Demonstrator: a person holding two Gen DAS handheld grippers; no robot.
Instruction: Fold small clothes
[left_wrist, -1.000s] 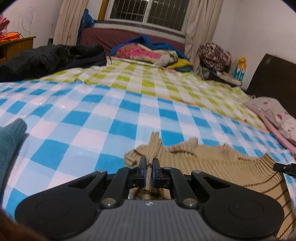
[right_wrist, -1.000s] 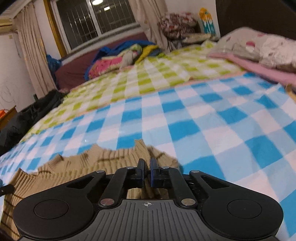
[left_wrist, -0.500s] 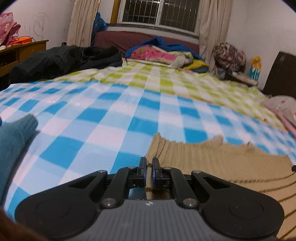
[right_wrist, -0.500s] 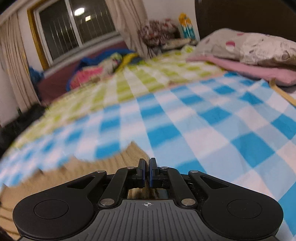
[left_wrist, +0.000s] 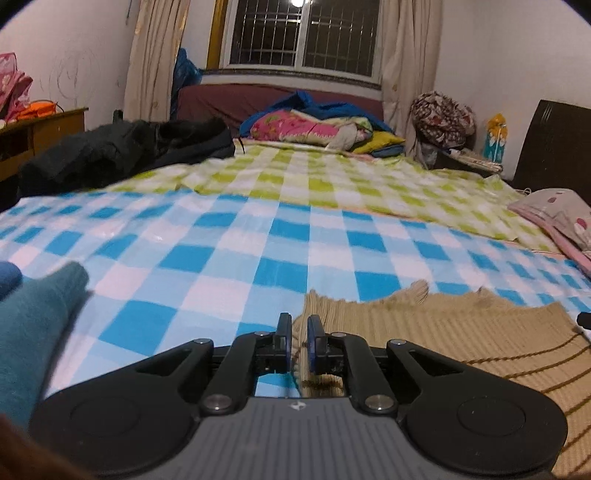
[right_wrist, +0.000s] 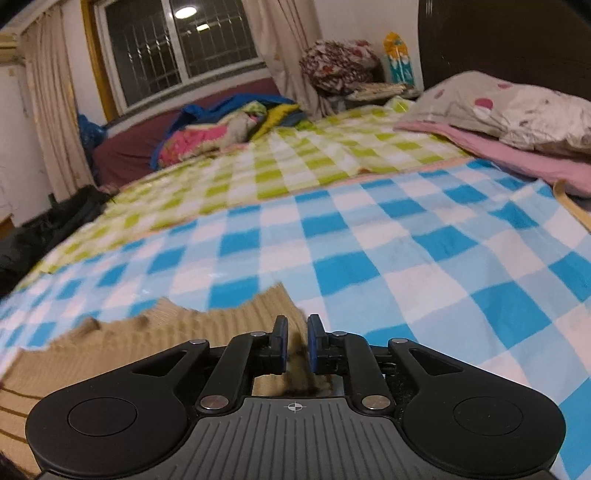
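A tan ribbed sweater with thin brown stripes lies spread flat on the blue checked blanket. My left gripper sits low at the sweater's left edge. Its jaws are opening, and the cloth edge shows in the narrow gap without being pressed. In the right wrist view the sweater stretches away to the left. My right gripper is at its right edge, jaws opening, with a fold of tan cloth loose between the blue pads.
A teal garment lies at the left, close to my left gripper. Farther back are a green checked sheet, a black jacket and a pile of bedding. A pillow on a pink sheet lies at the right.
Both grippers were shut on the sweater's edges and pulled it from bunched to flat. Now both pairs of jaws have parted and the cloth lies loose.
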